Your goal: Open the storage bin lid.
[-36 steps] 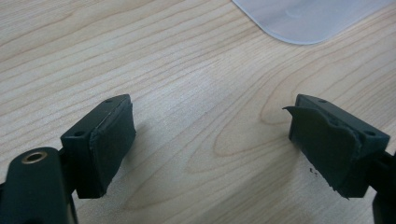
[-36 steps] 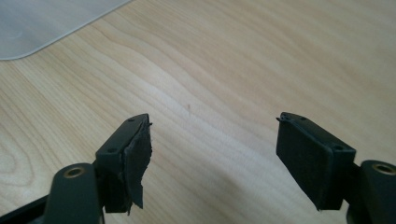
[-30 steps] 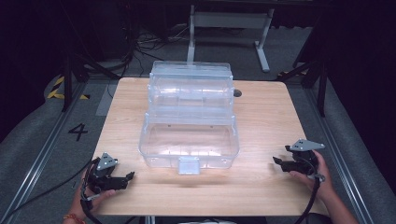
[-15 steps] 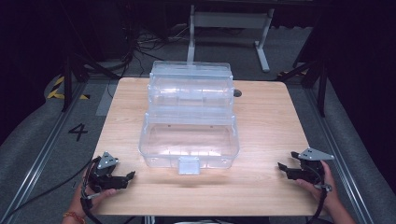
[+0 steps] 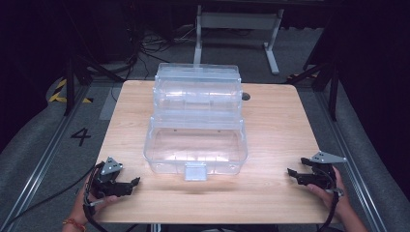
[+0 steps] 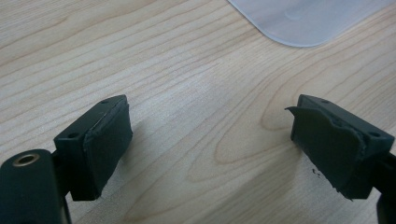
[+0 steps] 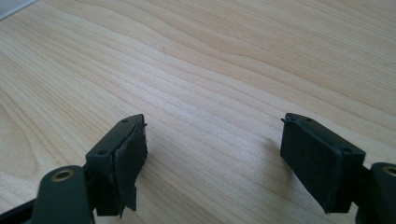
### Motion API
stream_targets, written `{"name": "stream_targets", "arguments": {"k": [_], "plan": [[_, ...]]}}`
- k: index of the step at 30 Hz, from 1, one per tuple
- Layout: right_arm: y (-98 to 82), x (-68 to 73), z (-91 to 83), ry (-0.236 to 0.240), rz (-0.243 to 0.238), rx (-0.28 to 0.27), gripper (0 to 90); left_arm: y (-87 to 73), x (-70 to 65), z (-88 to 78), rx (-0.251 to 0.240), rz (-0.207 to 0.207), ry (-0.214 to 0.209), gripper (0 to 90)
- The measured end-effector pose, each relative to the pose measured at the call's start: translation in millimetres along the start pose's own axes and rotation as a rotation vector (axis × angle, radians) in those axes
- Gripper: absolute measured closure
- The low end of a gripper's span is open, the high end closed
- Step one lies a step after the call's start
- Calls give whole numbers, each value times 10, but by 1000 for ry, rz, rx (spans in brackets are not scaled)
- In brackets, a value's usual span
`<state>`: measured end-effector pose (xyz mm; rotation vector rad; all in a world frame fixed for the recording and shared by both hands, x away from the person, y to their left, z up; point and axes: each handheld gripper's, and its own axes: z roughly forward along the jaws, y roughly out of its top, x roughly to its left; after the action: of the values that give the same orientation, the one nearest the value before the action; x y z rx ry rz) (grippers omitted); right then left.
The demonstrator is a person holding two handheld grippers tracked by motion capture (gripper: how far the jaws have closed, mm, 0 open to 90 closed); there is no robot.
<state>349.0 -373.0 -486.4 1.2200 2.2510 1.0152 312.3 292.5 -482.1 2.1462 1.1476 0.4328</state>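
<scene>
Wooden table (image 5: 280,140) | clear box (image 5: 196,145) apparently lidless | left gripper (image 5: 131,183) spread | right gripper (image 5: 293,172) spread, just widening

A light wooden worktop (image 5: 275,130) with rounded corners carries a clear plastic tiered storage box (image 5: 196,125), standing open at its middle. The box's latch tab (image 5: 195,170) faces the near edge. Just beside the box's far right corner, a small dark round hole (image 5: 245,96) marks the wood.

Left gripper (image 6: 208,144) fingers (image 6: 105,144) apart above table (image 6: 187,70).
</scene>
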Motion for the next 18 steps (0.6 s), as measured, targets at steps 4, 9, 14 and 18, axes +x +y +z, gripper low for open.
{"name": "stream_targets", "arguments": {"k": [4,9,14,18], "plan": [[0,0,0,0,0,0,231,11,8,3,5,13,9,123],[0,-1,0,0,0,0,231,19,7,8,12,10,3,115],[0,-1,0,1,0,0,231,26,10,22,8,10,9,106],[0,-2,0,0,0,0,231,32,11,28,11,10,9,98]]}}
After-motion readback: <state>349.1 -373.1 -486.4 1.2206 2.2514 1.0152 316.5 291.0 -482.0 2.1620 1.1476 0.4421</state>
